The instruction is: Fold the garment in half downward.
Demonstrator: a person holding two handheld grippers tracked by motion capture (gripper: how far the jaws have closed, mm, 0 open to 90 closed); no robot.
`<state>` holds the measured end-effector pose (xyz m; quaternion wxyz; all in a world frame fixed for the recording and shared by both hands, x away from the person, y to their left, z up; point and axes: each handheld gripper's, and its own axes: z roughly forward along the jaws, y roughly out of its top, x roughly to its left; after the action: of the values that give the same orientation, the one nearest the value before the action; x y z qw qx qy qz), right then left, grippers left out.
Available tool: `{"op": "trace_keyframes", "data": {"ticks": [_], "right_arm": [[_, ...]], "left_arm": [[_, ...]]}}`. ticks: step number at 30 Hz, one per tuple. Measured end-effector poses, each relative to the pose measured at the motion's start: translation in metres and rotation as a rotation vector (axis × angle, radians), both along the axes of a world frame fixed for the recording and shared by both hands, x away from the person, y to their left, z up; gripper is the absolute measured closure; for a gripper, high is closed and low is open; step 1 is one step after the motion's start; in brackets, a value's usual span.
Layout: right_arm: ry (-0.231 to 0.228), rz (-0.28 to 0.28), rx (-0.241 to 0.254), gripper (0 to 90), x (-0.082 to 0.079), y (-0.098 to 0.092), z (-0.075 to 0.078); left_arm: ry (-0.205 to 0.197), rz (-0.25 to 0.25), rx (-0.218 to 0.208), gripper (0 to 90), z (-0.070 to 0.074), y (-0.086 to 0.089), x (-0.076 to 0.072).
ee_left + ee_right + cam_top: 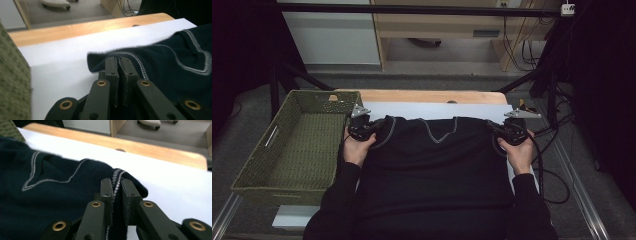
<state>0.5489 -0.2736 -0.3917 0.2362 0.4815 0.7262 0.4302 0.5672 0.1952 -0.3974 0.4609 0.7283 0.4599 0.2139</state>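
The counter (pixel 432 96) is pale wood with a rounded edge, covered by a smooth white sheet (pixel 437 110). At its left stands a rectangular basket (pixel 297 145) of coarse olive-green weave with a handle slot in its side wall. Spread across the sheet lies a dark navy knit sweater (pixel 432 160), soft and finely ribbed, its V-neck and armhole edges trimmed with pale grey stitching. The left gripper (pixel 117 62) has its jaws pressed together on a fold of the sweater's left shoulder edge, the knit bulging just beyond the tips. The right gripper (pixel 117 183) has its jaws pinching the right shoulder edge, with the striped trim running up between the black pads (pixel 107 188).
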Motion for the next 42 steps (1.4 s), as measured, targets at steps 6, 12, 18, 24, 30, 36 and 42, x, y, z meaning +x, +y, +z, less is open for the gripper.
{"op": "trace_keyframes", "data": {"ticks": [6,12,18,24,30,36,42], "right_arm": [[-0.033,-0.013,0.007,82.2,0.008,0.003,0.015],[-0.05,-0.049,0.014,82.4,0.033,0.009,0.023],[-0.105,-0.06,0.03,82.3,0.044,0.009,0.042],[-0.133,-0.06,0.026,82.4,0.044,0.008,0.055],[-0.122,-0.018,0.024,82.3,0.025,0.01,0.054],[-0.112,0.019,0.024,82.3,-0.005,0.006,0.052],[-0.112,0.071,0.053,82.1,-0.042,0.002,0.052]], "left_arm": [[-0.03,0.033,0.014,85.7,0.023,0.001,0.01],[-0.072,0.051,0.009,85.7,0.047,0.001,0.025],[-0.09,0.075,0.009,85.7,0.062,0.001,0.039],[-0.092,0.063,-0.037,85.7,0.063,0.0,0.04],[-0.079,0.001,-0.078,85.7,0.058,0.002,0.01],[-0.078,-0.051,-0.106,85.6,0.054,0.012,-0.033],[-0.07,-0.087,-0.103,85.5,0.047,0.015,-0.074]]}}
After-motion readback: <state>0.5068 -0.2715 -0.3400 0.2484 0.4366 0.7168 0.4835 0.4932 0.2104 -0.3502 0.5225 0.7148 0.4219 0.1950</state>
